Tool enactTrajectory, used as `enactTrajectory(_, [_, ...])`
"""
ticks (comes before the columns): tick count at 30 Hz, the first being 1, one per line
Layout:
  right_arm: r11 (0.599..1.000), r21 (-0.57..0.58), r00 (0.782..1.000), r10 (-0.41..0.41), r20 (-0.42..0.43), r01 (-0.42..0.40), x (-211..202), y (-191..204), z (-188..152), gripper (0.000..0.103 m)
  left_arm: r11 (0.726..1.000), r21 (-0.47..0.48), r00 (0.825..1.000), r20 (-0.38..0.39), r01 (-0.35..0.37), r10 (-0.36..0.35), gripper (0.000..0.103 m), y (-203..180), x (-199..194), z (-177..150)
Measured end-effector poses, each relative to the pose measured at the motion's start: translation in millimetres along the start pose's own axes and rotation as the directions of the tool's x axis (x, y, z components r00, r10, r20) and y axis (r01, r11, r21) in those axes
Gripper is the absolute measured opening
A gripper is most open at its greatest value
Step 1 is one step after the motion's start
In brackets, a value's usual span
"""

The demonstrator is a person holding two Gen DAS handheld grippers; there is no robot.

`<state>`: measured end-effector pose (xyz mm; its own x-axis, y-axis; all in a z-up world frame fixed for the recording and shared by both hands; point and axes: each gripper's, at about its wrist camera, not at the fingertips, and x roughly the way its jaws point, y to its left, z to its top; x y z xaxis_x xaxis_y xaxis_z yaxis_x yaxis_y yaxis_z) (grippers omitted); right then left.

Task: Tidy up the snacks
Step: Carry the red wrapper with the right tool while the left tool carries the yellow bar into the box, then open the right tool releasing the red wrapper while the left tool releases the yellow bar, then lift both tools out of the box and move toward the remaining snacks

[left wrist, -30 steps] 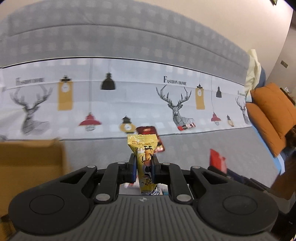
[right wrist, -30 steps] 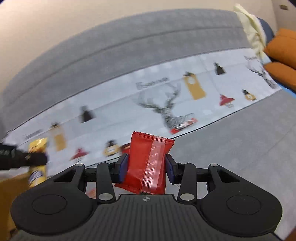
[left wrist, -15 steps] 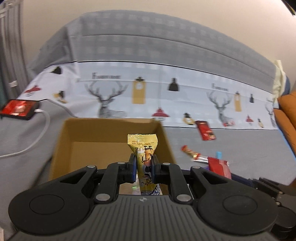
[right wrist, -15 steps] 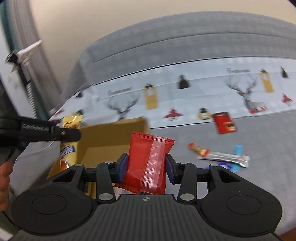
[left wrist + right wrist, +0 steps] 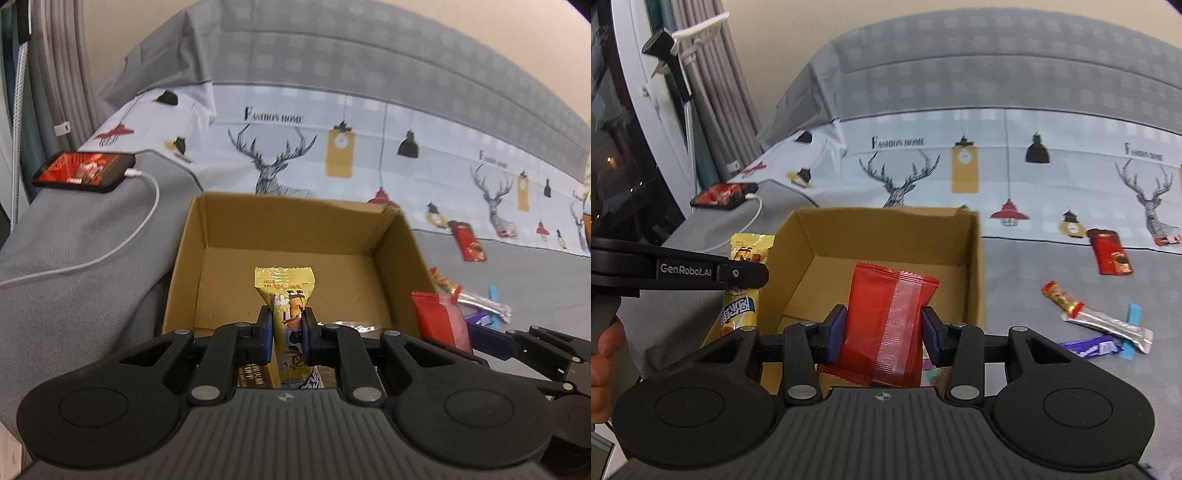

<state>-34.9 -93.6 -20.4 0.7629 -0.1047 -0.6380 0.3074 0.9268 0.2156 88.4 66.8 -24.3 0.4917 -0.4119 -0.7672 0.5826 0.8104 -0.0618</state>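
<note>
My left gripper (image 5: 287,325) is shut on a yellow snack packet (image 5: 285,291) and holds it upright over the near edge of an open cardboard box (image 5: 295,221). My right gripper (image 5: 882,328) is shut on a red snack packet (image 5: 886,317) and holds it over the near right part of the same box (image 5: 886,229). In the right wrist view the left gripper (image 5: 738,273) and its yellow packet (image 5: 738,306) hang by the box's left wall. The red packet (image 5: 439,321) also shows at the right of the left wrist view.
The box sits on a grey sofa with a deer-print throw (image 5: 997,177). Loose snacks lie on the seat to the right: a dark red packet (image 5: 1112,251), a silver-and-red bar (image 5: 1104,321), a purple wrapper (image 5: 1089,347). A phone (image 5: 85,171) on a white cable lies at the left.
Both grippers swung left from the sofa seat and now sit closer over the box, each still holding its packet. The box looms larger in both views.
</note>
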Motion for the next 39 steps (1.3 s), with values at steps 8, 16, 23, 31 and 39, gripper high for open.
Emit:
enactTrajectory(8, [0.999, -0.037, 0.998, -0.015, -0.066, 0.013, 40, 6, -7, 0.046, 0.999, 0.009, 0.996, -0.078, -0.036, 0.036, 0.017, 11, 39, -6])
enactTrajectory(16, [1.0, -0.028, 0.996, -0.017, -0.092, 0.015, 60, 3, -2, 0.076, 0.989, 0.037, 0.989, -0.024, -0.146, 0.147, 0.102, 14, 44, -9])
enactTrajectory(23, [0.996, -0.072, 0.998, -0.057, -0.019, 0.055, 22, 7, 1, 0.099, 0.989, -0.015, 0.988, 0.038, -0.147, 0.147, 0.103, 17, -3, -15])
enactTrajectory(31, [0.998, -0.052, 0.998, -0.039, 0.052, 0.042, -45, 27, -22, 0.103, 0.986, -0.022, 0.978, 0.126, -0.165, 0.166, 0.103, 2, -68, -44])
enactTrajectory(39, [0.996, -0.076, 0.993, -0.043, 0.11, 0.052, -95, 45, -45, 0.103, 0.973, -0.033, 0.958, 0.171, -0.228, 0.23, 0.103, -5, -108, -61])
